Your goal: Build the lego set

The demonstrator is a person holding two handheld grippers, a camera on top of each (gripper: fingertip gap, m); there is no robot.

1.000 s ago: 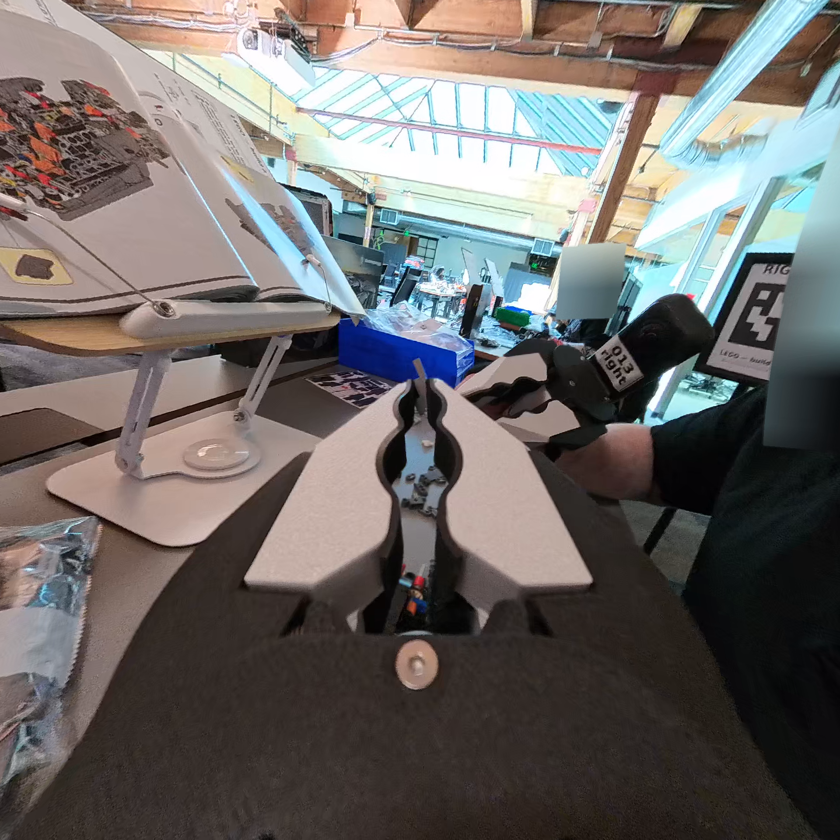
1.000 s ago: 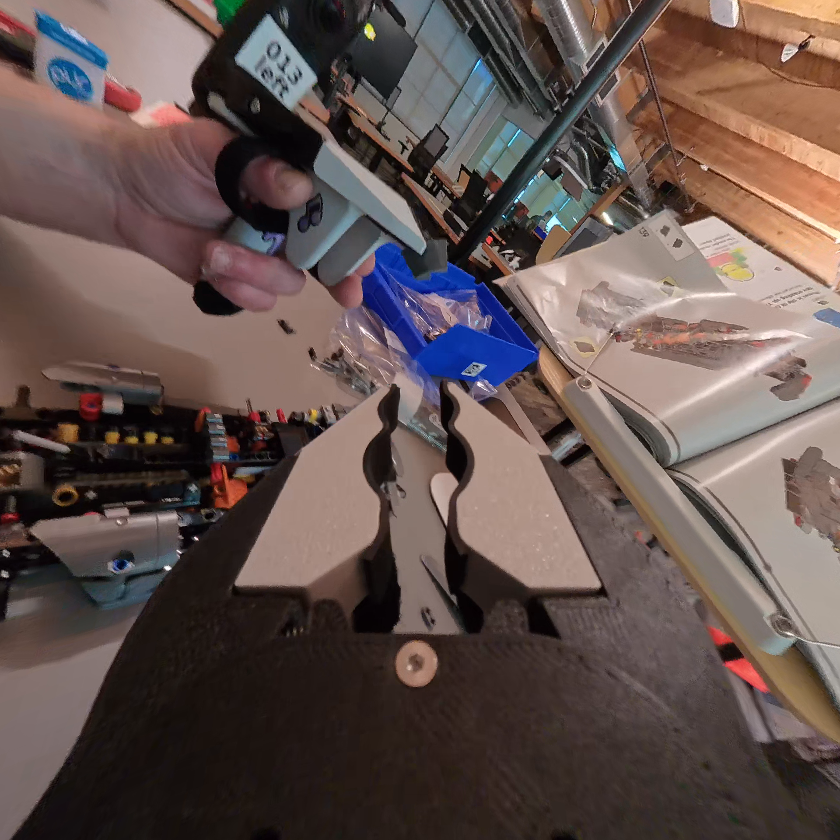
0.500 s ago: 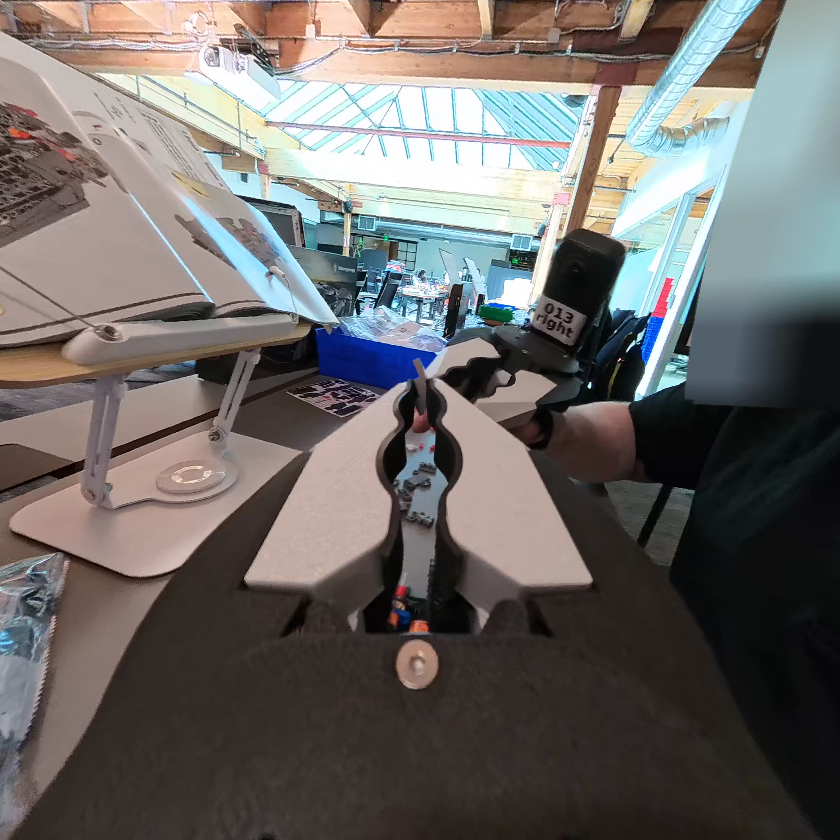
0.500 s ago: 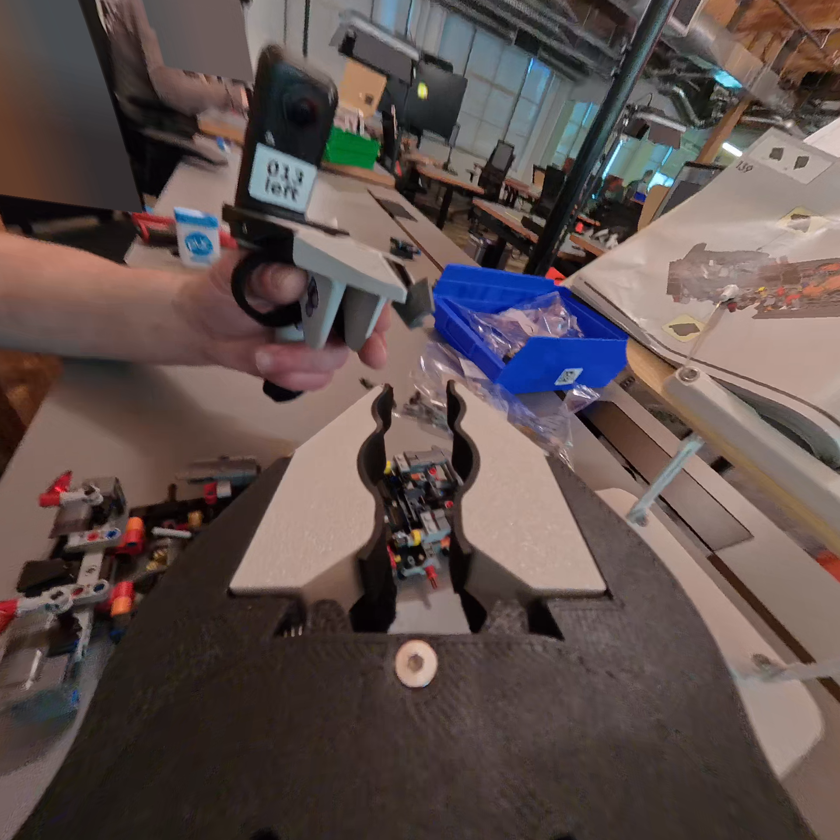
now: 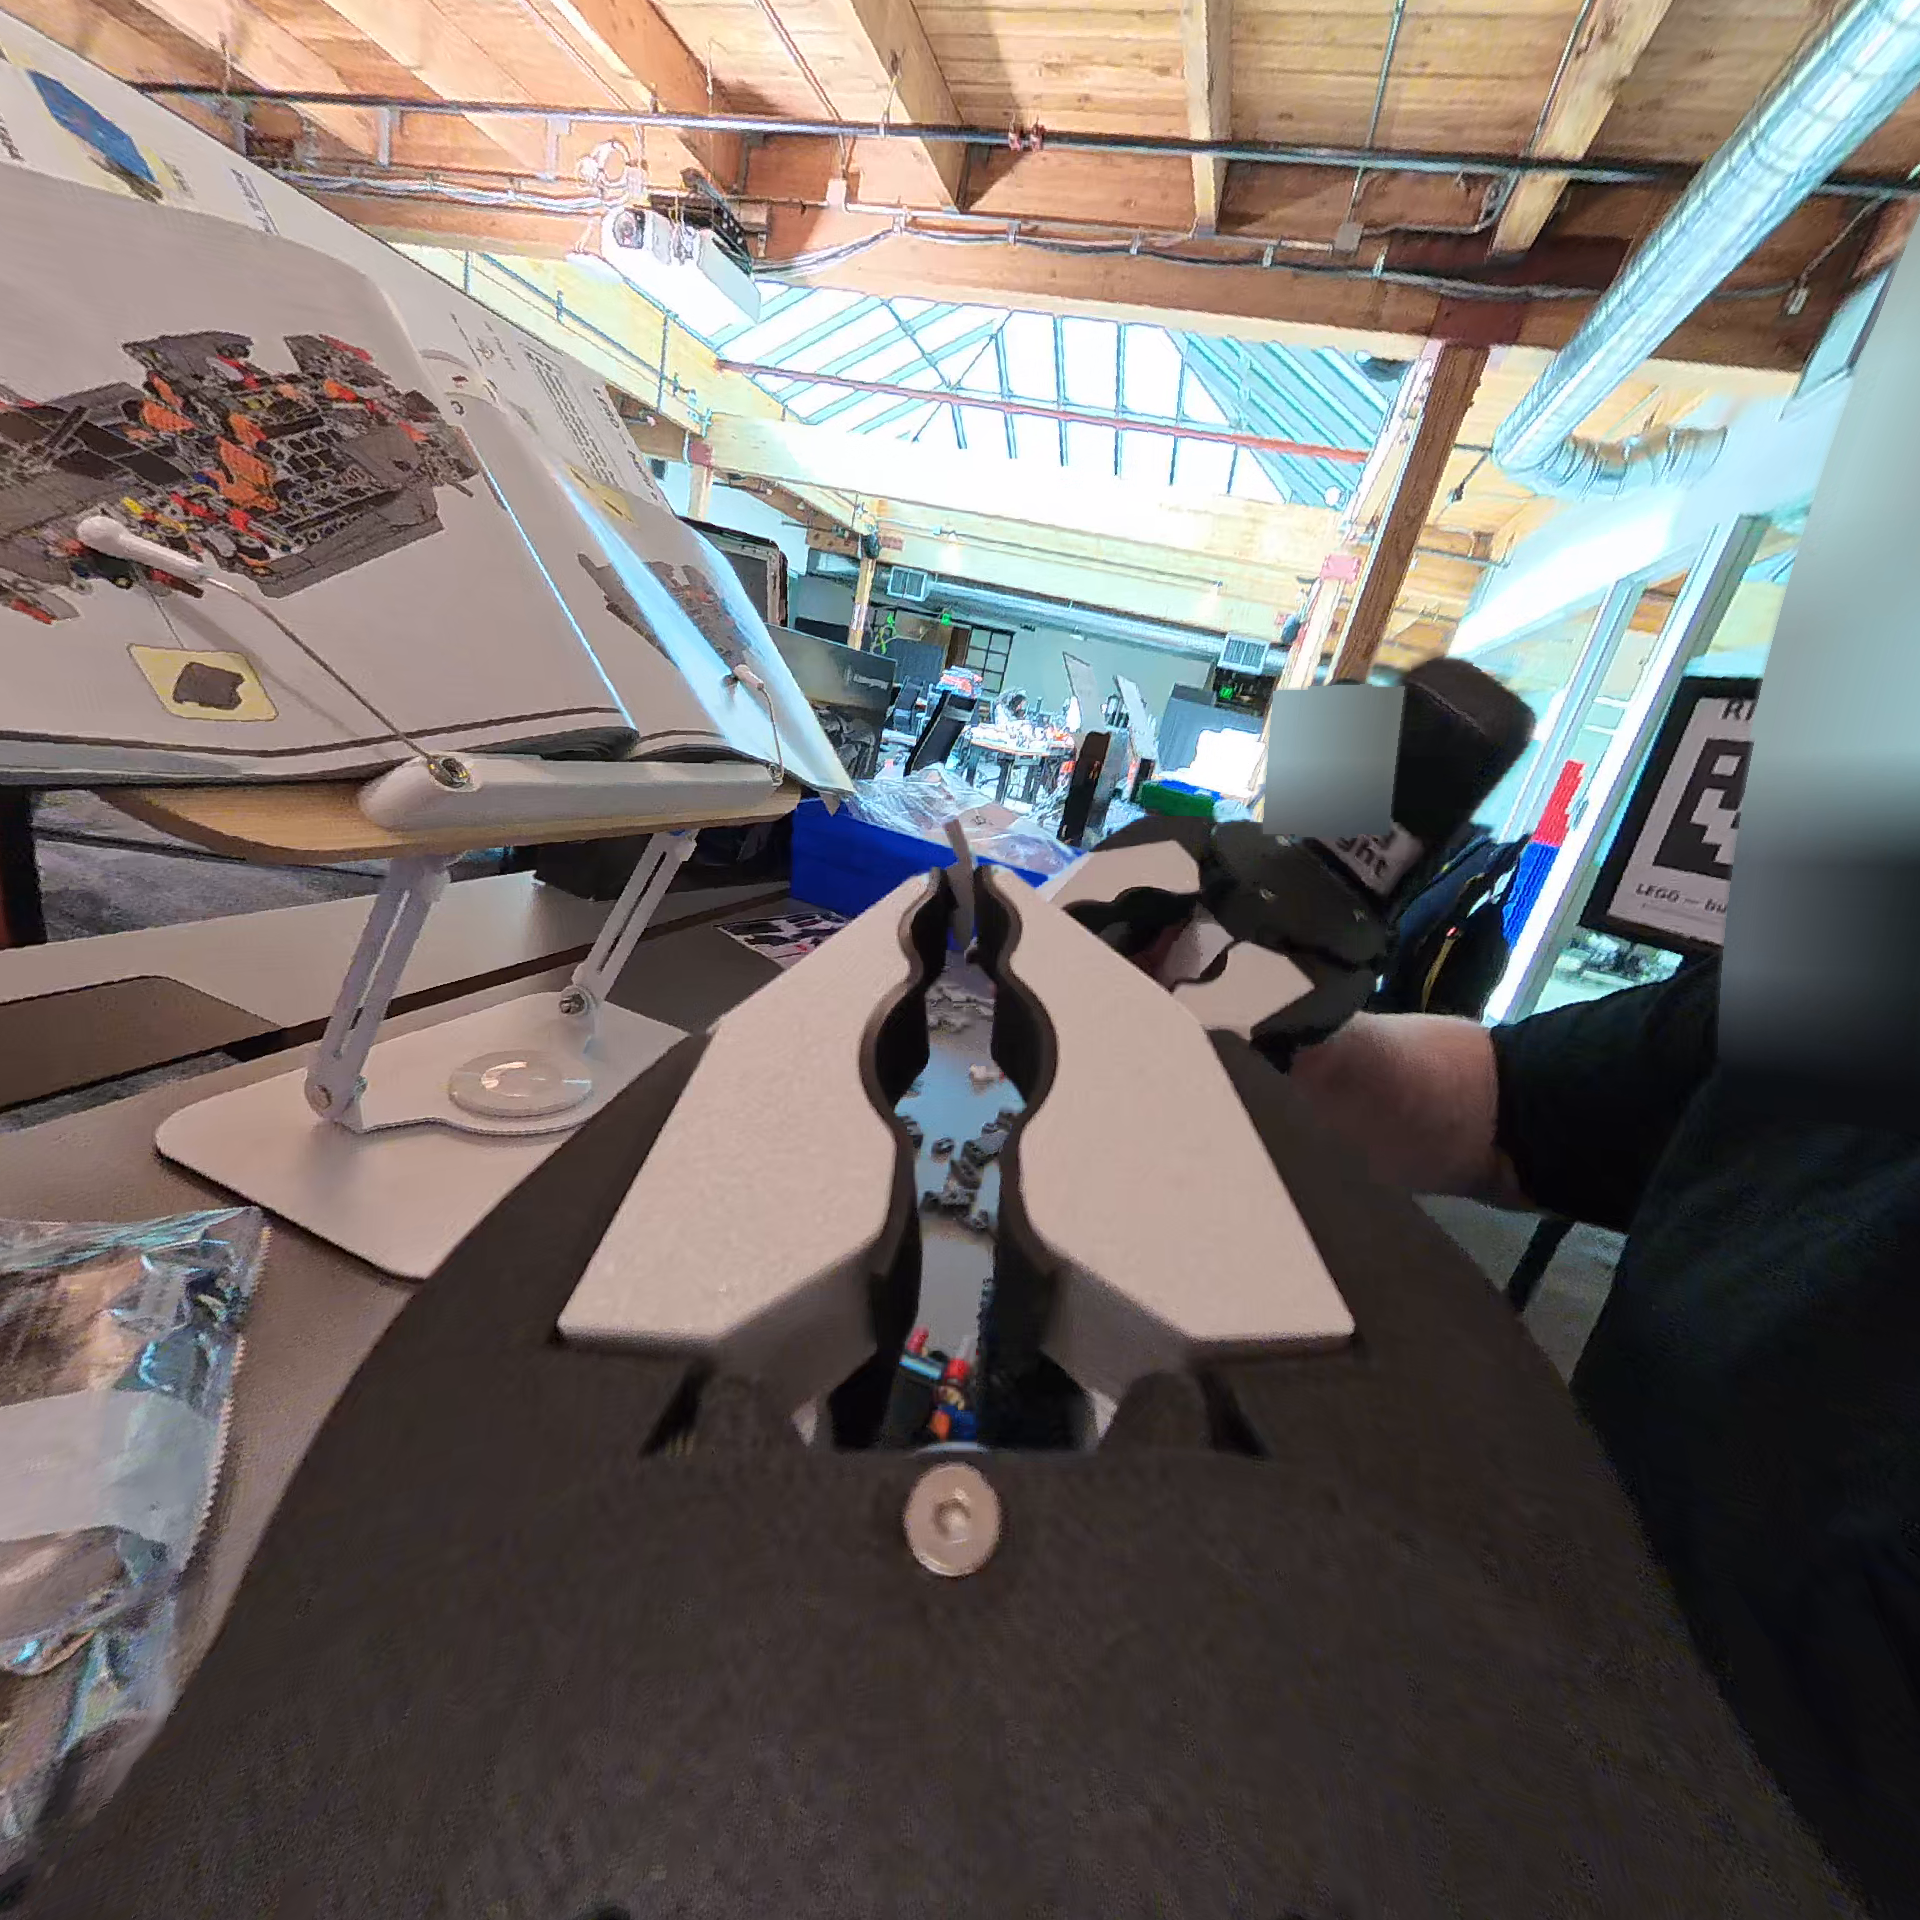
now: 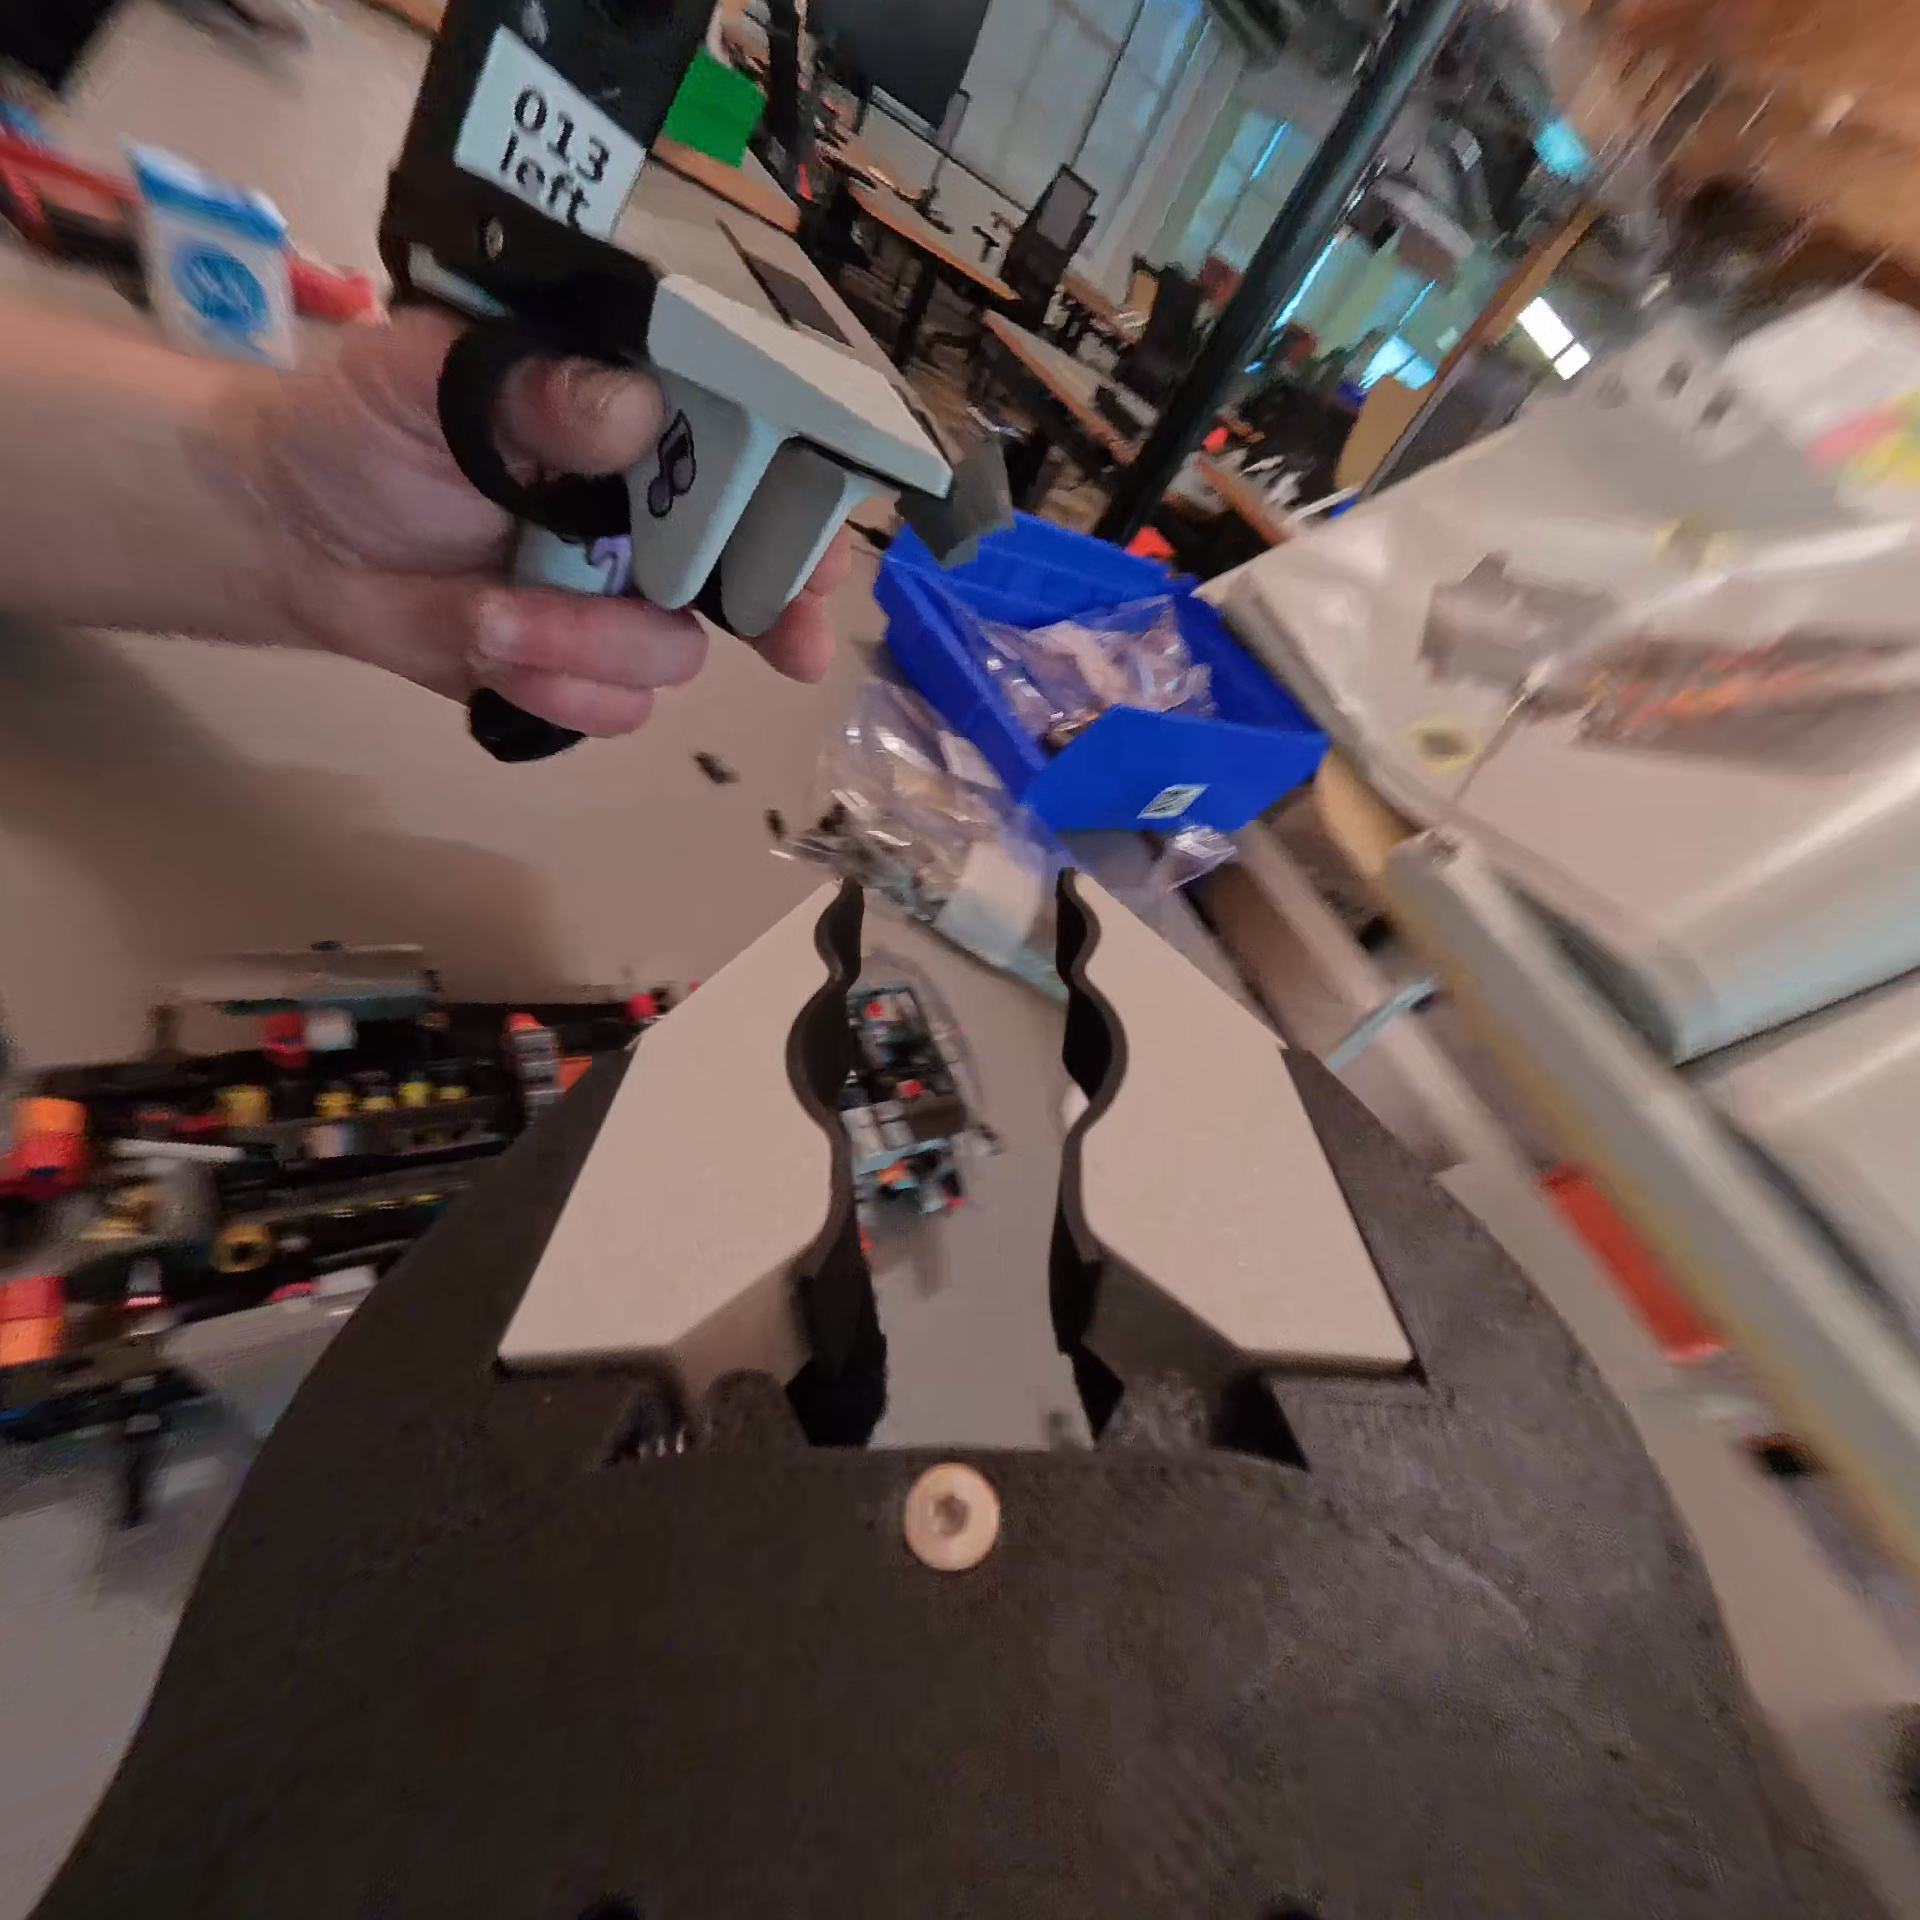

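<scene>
Centrally, the left gripper is shown with its fingers pinched on a thin grey flat piece, which stands up between the tips above the table. The right gripper is seen with fingers spread and nothing between them, held over a clear plastic bag just near of a blue bin. An open instruction book is propped on a white stand at the left. A dark brick assembly lies at the near left.
</scene>
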